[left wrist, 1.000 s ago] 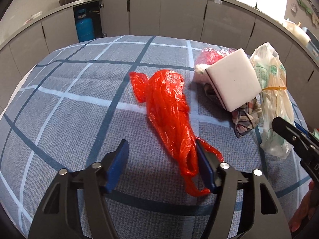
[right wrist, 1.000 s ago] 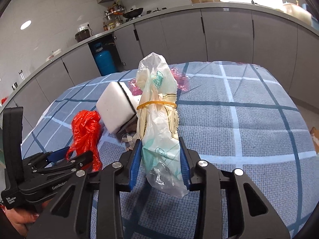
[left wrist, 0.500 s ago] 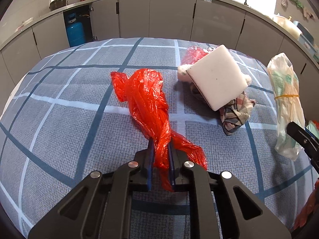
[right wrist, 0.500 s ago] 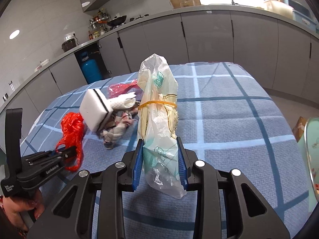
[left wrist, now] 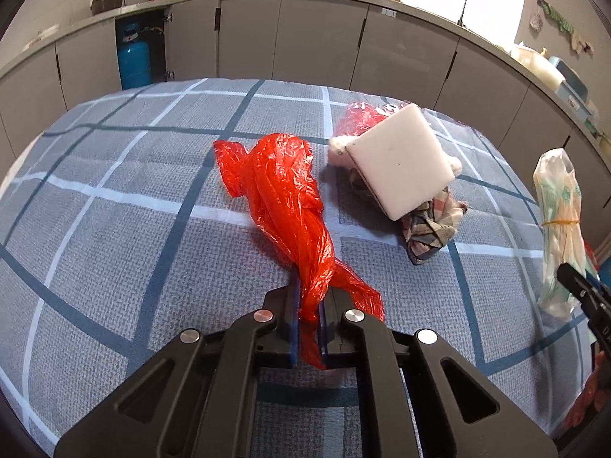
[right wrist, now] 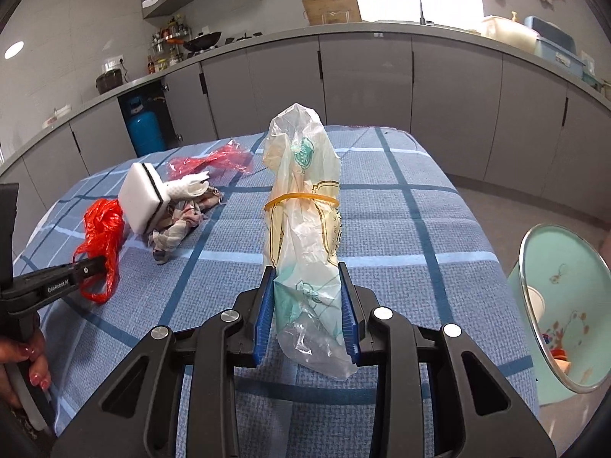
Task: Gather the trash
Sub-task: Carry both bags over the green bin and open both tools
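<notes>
1. While its two blue pads are pressing together on the near, twisted tail of the red plastic bag (left wrist: 284,206), the left gripper (left wrist: 308,318) is clenching that bag just above the checked blue tablecloth (left wrist: 114,236).
2. The rest of the red bag is lying on the cloth, stretching away from the jaws toward the far side, with a loose flap spilling out to the right of the pads.
3. Farther off and to the right, a white foam block (left wrist: 401,160) is leaning tilted on a crumpled checked rag (left wrist: 431,229), with a thin red wrapper (left wrist: 359,116) lying just behind it.
4. The right gripper (right wrist: 308,307) is grasping the lower part of a clear printed bag (right wrist: 303,206), its ridged blue pads squeezing the plastic from both sides.
5. That bag is standing nearly upright out of the jaws, bound round its middle by a yellow rubber band (right wrist: 301,199), and its crumpled end is hanging below the pads toward the camera.
6. At the right edge, beside the table, a pale green bin (right wrist: 561,305) is tipping its open mouth toward the gripper, well apart from the held bag.
7. At the far left, a hand (right wrist: 23,362) is gripping the handle of the left tool.
8. A blue gas cylinder (right wrist: 143,133) is standing among the grey cabinets beyond the table.
</notes>
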Demonstrator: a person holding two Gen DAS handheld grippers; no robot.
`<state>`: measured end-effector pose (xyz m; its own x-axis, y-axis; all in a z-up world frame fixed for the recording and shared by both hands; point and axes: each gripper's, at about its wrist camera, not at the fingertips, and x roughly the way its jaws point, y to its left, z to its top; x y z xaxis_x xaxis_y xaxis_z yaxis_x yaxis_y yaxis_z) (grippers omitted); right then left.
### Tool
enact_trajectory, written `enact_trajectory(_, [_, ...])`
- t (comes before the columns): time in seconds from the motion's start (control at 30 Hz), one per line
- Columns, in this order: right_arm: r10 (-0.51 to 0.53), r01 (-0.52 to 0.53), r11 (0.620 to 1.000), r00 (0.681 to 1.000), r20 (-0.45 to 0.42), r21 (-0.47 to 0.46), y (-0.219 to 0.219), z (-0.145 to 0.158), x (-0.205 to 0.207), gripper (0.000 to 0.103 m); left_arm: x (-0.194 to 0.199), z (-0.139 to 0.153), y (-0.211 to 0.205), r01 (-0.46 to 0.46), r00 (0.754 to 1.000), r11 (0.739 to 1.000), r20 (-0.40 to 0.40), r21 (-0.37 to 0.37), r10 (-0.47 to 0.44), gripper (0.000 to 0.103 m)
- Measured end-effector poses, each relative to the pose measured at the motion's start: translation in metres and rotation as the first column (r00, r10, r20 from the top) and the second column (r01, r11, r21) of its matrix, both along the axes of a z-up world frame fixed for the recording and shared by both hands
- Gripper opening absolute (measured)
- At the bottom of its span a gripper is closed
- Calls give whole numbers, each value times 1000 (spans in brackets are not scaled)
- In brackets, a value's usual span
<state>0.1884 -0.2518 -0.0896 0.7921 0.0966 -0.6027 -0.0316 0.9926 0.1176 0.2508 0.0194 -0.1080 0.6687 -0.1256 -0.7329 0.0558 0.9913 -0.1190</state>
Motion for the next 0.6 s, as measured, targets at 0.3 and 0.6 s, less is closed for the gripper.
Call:
enact_trajectory(0.3, [-31, 32, 998, 999, -18, 48, -17, -11, -8, 32, -19, 15, -21, 0, 994, 991, 111, 132, -15, 7])
enact_trajectory(0.6, [-39, 38, 998, 999, 17, 43, -26, -7, -19, 32, -35, 23, -51, 37, 989, 984, 137, 176, -62, 7])
